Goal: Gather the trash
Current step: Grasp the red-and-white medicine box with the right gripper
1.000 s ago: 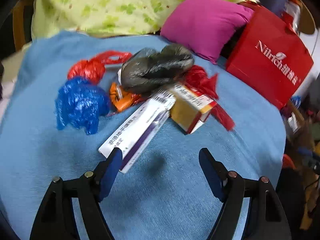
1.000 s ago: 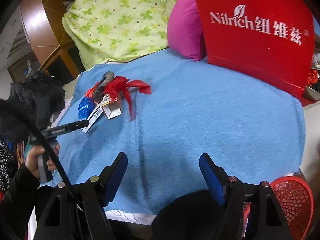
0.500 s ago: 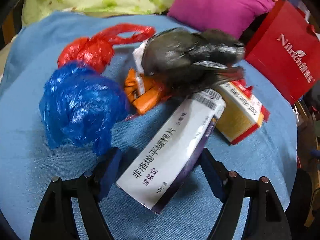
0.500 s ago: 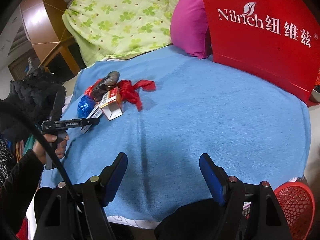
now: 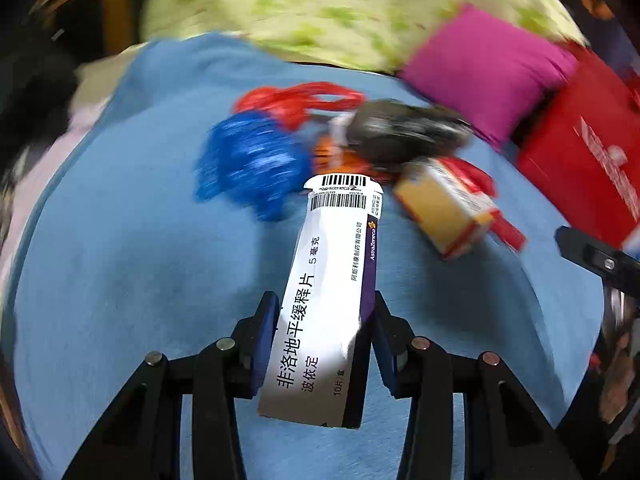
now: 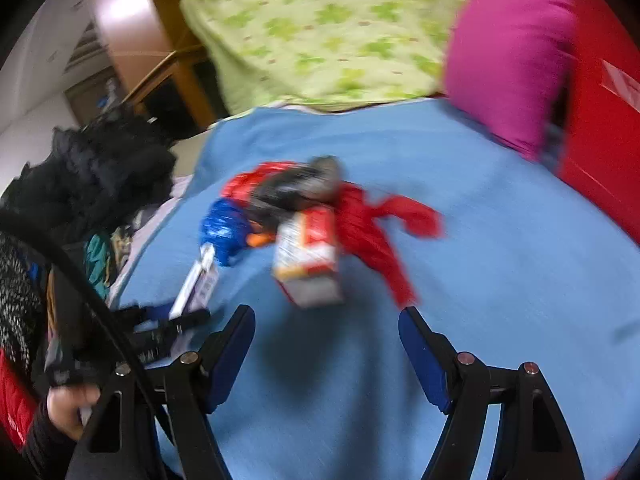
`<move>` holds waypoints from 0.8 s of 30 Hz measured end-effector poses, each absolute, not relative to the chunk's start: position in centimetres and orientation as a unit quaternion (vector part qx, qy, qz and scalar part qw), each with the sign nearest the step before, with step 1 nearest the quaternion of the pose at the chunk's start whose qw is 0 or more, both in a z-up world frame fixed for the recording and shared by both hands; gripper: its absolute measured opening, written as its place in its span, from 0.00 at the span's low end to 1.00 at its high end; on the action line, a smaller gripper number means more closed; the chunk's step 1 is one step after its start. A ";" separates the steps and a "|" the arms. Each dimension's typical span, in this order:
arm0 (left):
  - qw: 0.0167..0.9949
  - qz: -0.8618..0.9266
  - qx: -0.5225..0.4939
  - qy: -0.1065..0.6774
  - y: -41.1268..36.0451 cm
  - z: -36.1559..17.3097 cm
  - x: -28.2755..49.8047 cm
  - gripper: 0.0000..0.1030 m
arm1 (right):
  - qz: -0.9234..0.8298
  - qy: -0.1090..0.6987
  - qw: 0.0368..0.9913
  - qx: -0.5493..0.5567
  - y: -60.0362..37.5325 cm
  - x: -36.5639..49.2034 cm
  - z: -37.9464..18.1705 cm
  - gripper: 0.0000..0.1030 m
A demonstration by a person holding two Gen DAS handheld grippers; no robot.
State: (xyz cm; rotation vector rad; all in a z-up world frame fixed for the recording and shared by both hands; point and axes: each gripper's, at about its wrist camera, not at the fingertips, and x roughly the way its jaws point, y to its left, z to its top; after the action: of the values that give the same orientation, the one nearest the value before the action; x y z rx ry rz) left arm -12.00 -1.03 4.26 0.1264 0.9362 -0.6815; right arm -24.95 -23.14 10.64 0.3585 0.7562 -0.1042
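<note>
While my left gripper (image 5: 322, 336) points down at the blue blanket (image 5: 120, 264), its jaws are closing on the long white-and-purple medicine box (image 5: 332, 296), whose near end sits between the blue pads with both pads against its sides. The box's barcoded far end reaches toward the trash pile: a crumpled blue plastic bag (image 5: 252, 164) just left of it, a red plastic bag (image 5: 296, 100) behind that, a dark grey bag (image 5: 400, 130) on top of an orange wrapper (image 5: 332, 158), and a yellow-and-red carton (image 5: 444, 208) lying tilted on the right. A magenta cushion (image 5: 488, 68) and a red paper bag (image 5: 584, 156) stand beyond the pile, with a green-patterned quilt (image 5: 320, 4) behind.

My right gripper (image 6: 326, 344) hangs above bare blanket with its jaws wide apart and nothing between them; the carton lies just ahead of them, not touched. In that view I see the left gripper low at the left edge, clamping the medicine box, with the person's hand (image 6: 70, 408) on its handle. Both views are motion-blurred
</note>
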 end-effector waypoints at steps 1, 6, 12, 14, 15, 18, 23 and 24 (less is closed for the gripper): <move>0.842 -0.306 0.055 0.441 -1.0 4.3 -11.6 0.45 | -0.051 0.371 0.913 0.162 -22.6 -23.6 10.4 0.76; 0.864 -0.266 0.033 0.426 0.4 4.6 -10.5 0.45 | -0.067 0.400 0.903 0.141 -21.6 -19.1 7.9 0.76; 0.866 -0.263 0.032 0.425 0.5 4.5 -10.1 0.45 | -0.071 0.413 0.893 0.166 -21.9 -18.5 6.6 0.49; 0.868 -0.260 0.034 0.421 -0.2 4.4 -9.8 0.45 | -0.071 0.410 0.894 0.166 -21.7 -19.4 7.1 0.49; 0.869 -0.259 0.035 0.420 -0.3 4.5 -9.8 0.45 | -0.071 0.409 0.894 0.167 -21.6 -20.2 7.4 0.49; 0.872 -0.257 0.043 0.414 -0.1 4.8 -10.6 0.45 | -0.075 0.404 0.894 0.180 -21.6 -22.8 8.1 0.49; 0.877 -0.251 0.062 0.405 -0.2 5.0 -11.8 0.45 | -0.087 0.395 0.891 0.206 -21.9 -28.4 8.7 0.49; 0.878 -0.251 0.062 0.404 -0.2 5.1 -12.1 0.45 | -0.090 0.393 0.891 0.210 -22.0 -29.3 8.8 0.49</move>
State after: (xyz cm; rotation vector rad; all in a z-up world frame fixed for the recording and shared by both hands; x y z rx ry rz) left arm -12.13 -0.17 5.12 0.1295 0.8429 -0.5228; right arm -29.29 -21.96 8.75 0.4360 0.8150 -0.1873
